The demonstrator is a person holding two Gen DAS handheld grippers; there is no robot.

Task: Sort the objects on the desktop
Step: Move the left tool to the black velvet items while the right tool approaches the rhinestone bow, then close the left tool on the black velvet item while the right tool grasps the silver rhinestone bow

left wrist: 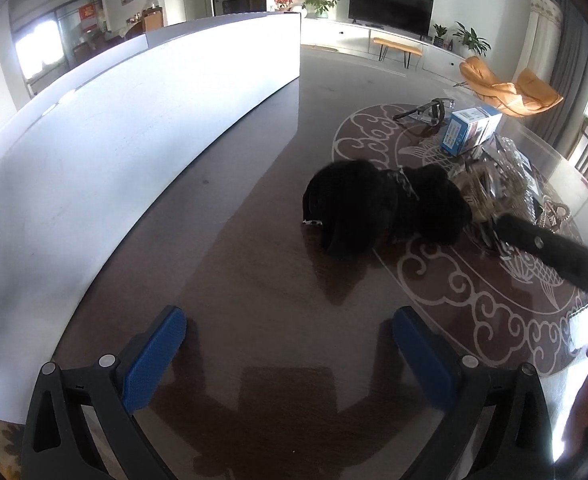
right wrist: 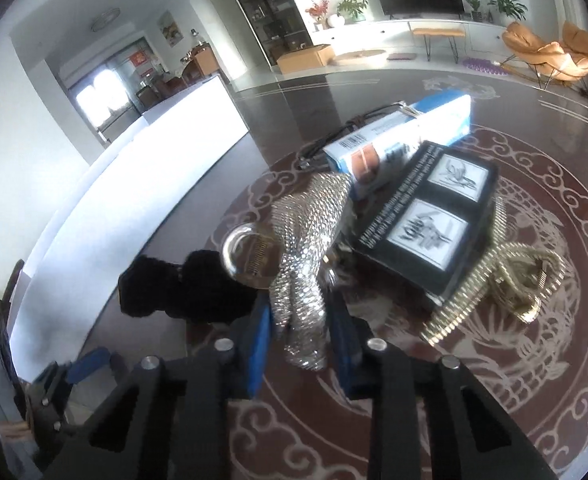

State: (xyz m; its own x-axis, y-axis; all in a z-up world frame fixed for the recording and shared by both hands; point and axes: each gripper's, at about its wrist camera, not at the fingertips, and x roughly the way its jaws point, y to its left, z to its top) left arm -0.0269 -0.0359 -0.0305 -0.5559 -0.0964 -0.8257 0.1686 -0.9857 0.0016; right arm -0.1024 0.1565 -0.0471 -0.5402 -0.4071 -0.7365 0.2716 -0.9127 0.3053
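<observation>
We see our left gripper spread wide and holding nothing, low over bare dark counter. A long white panel curves along the left edge, leaving an open lane of glossy wood between it and the clutter. A black fuzzy accessory lies ahead on the rim of the scrolled white pattern.

Our right gripper is narrowed onto a silver sequined strap, its scaly mesh pinched between the blue pads. Only this view shows the strap's metal ring, a black booklet with two white picture panels leaning on the pile, and a ribbed gold chain coiled just beside it. The blue and white box sits behind, tilted; the left wrist view shows it small, beyond crinkled packaging.
</observation>
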